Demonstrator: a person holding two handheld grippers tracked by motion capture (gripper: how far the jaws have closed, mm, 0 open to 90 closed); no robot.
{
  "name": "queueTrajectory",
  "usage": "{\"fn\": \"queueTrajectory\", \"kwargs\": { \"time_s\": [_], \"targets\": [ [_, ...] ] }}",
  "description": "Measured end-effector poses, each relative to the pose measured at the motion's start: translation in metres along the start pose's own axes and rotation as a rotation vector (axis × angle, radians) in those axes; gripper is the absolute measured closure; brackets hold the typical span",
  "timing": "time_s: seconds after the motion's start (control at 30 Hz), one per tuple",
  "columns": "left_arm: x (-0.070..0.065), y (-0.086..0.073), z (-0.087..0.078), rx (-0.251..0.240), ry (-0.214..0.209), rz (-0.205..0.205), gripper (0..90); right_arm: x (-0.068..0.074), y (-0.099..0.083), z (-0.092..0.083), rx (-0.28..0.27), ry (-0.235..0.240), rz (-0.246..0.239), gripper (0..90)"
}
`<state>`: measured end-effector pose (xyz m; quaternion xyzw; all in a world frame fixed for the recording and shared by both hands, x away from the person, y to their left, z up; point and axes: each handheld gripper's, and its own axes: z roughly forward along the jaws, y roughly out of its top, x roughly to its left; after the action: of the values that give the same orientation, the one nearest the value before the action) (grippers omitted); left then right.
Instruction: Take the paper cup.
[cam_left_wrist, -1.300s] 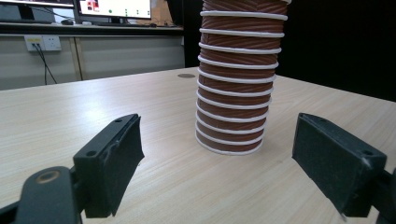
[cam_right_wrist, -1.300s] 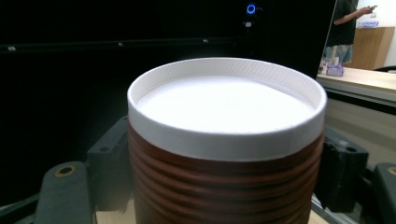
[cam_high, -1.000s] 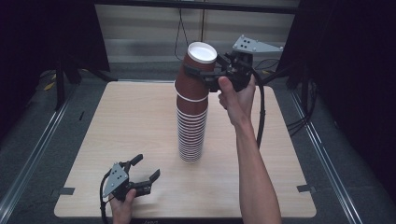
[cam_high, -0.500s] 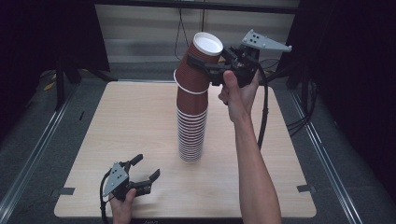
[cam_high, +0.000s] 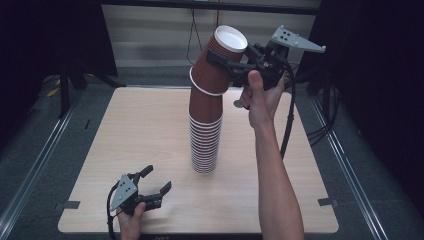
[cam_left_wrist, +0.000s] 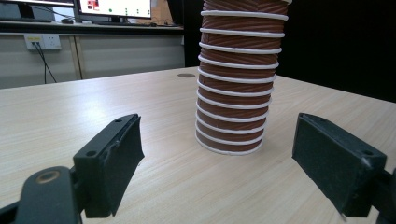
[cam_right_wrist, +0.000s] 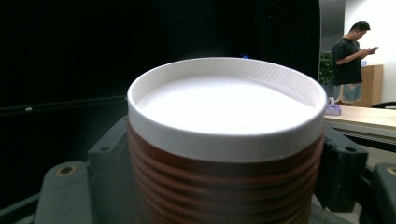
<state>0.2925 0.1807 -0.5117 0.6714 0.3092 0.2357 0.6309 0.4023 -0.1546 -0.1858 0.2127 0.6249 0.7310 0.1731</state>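
1. The right gripper (cam_high: 227, 64) is clamped on the tilted, upside-down brown ribbed paper cup (cam_high: 218, 62) atop the cup stack (cam_high: 205, 135).
2. The left gripper (cam_high: 155, 189) rests near the table's (cam_high: 125, 130) front edge, jaws apart, well clear of the stack.

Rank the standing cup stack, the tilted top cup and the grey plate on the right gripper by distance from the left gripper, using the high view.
1. standing cup stack: mid-table, just beyond the left gripper and to its right.
2. tilted top cup: above the stack.
3. grey plate: far right, highest.

Pale wooden table (cam_high: 150, 125), dark surroundings
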Motion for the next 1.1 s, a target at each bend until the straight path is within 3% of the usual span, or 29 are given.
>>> {"fn": "queueTrajectory", "kwargs": {
  "time_s": [0.5, 0.73, 1.1],
  "targets": [
    [0.000, 0.000, 0.000, 0.004, 0.000, 0.011, 15.9, -0.002, 0.002, -0.016, -0.020, -0.002, 0.016, 22.0],
    [0.001, 0.000, 0.000, 0.007, -0.011, 0.000, 15.9, -0.008, 0.007, -0.034, -0.045, -0.021, 0.038, 22.0],
    [0.000, 0.000, 0.000, 0.008, -0.001, 0.008, 15.9, -0.012, 0.008, -0.061, -0.032, -0.074, 0.034, 22.1]
  ]
}}
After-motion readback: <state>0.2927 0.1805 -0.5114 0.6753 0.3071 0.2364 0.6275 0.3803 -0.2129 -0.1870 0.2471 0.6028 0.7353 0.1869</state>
